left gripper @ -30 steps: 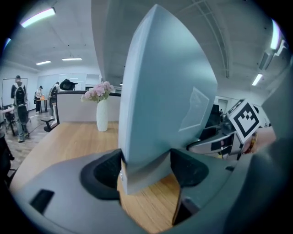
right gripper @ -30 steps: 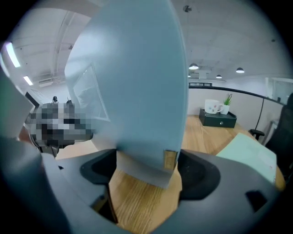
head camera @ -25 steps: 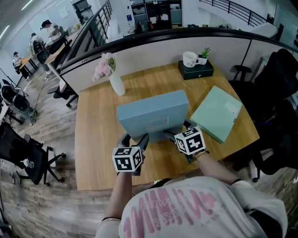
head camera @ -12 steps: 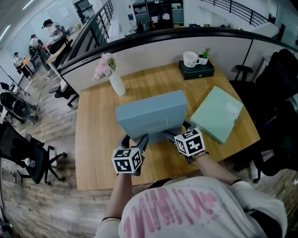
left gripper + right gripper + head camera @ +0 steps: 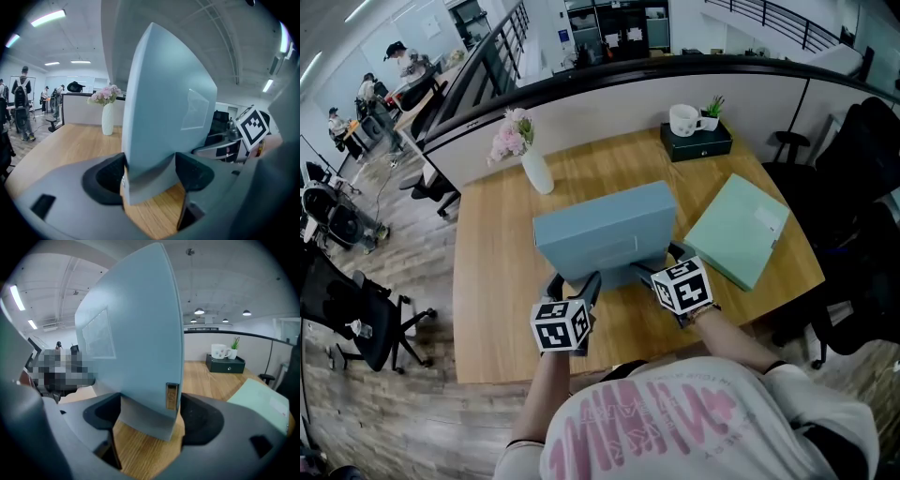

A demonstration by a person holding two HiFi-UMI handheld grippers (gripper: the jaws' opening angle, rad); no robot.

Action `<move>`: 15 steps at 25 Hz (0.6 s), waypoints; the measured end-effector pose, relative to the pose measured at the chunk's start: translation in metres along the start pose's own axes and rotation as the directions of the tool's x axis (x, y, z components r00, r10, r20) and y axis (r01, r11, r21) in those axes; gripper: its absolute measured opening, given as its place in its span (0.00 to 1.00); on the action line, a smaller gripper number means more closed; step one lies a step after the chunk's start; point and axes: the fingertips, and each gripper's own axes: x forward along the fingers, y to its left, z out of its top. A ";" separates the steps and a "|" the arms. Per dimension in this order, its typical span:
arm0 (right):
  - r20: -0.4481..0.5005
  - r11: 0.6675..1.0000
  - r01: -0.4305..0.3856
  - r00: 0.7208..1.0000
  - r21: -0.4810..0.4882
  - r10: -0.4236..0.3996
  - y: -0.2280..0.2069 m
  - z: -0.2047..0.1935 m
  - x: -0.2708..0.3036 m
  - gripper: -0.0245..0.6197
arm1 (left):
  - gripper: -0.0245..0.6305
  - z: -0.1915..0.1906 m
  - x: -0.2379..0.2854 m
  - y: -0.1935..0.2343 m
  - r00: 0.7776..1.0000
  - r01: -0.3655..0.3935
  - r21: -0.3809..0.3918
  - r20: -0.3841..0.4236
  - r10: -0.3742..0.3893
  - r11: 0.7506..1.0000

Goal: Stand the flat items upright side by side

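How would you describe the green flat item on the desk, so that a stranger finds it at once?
On the light wooden desk, look at the right side, just nearer than the small black box. There lies the pale green flat folder. Unlike the blue-grey folder beside it, which is upright, it lies flat on the wood.

**One upright, one flat**

Pale blue-grey flat box file [image 5: 605, 230] upright on a long edge at the middle of the wooden desk [image 5: 492, 281], lower edge apparently resting on the wood; clear label pocket on one broad side. Mint-green flat folder [image 5: 736, 228] lying flat just right of it, skewed, white label uppermost.
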 end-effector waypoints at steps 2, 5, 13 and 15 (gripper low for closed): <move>0.001 1.000 0.002 1.000 0.000 -0.002 0.000 0.000 0.001 0.66 | 0.56 0.000 0.000 0.000 1.000 0.000 0.000 -0.001 0.000 1.000; 0.000 1.000 0.003 1.000 -0.001 -0.003 0.000 -0.001 0.002 0.66 | 0.56 -0.001 -0.001 0.000 1.000 0.005 -0.001 -0.001 -0.005 1.000; -0.005 1.000 0.010 1.000 0.004 -0.010 -0.001 -0.002 0.002 0.65 | 0.56 -0.002 -0.001 0.000 1.000 0.009 -0.001 0.003 -0.009 1.000; -0.007 1.000 0.011 1.000 0.006 -0.011 -0.001 -0.002 0.003 0.65 | 0.56 -0.002 0.000 -0.001 1.000 0.009 -0.001 0.004 -0.009 1.000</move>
